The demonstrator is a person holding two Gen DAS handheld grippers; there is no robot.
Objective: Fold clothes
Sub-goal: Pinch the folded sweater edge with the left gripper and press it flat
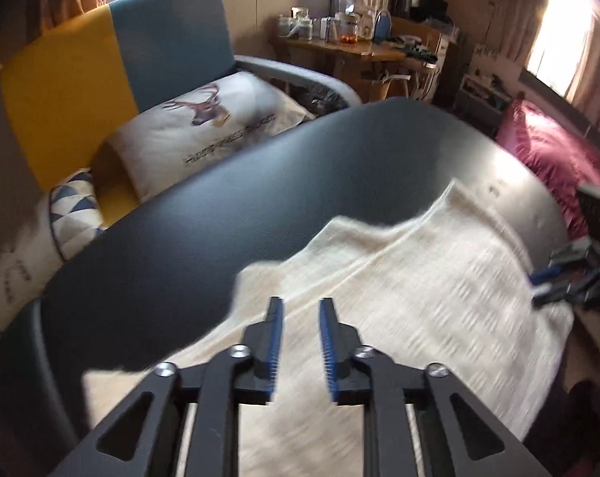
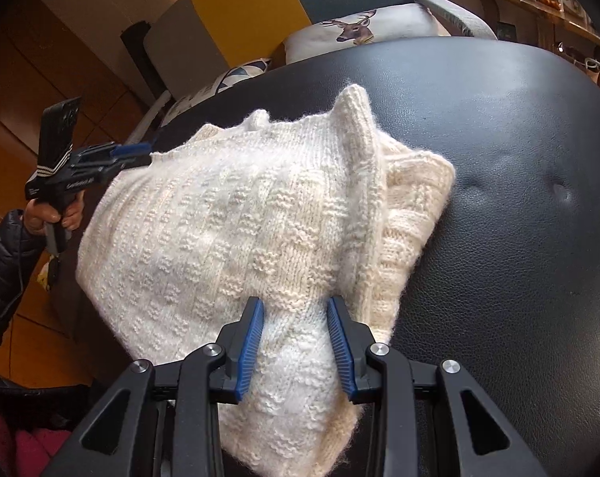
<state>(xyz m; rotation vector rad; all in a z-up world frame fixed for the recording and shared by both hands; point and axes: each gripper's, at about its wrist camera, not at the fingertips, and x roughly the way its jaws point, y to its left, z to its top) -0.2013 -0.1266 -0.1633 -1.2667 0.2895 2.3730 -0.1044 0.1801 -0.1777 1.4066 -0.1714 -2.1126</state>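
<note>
Largely folded already: cream knit sweater [image 2: 228,214] lying doubled into a thick, rough rectangle on the black leather surface [image 2: 498,198], upper layer over lower, one ribbed edge [image 2: 359,127] standing up in a peak and a lower layer [image 2: 419,198] poking out beside it. Left to do, by the look of it: flattening that ridge, squaring the edges, perhaps one more fold.

Clamped on the near corner of the knit, the right gripper [image 2: 296,310], blue pads pressing a bunched fold between them. At the far-left edge of the garment, the left gripper [image 2: 140,155], seen from the right wrist camera with tips just touching or just off the hem (hard to call); in its own blurred view, left gripper [image 1: 300,306] jaws slightly apart and nothing between them, only sweater [image 1: 419,278] below.

Behind the padded surface: a blue-and-yellow sofa [image 1: 113,51], a deer-print cushion [image 1: 204,119], a triangle-patterned pillow [image 1: 75,206], a cluttered wooden table [image 1: 339,45], a magenta bedspread [image 1: 546,147], sunlit curtained windows.
</note>
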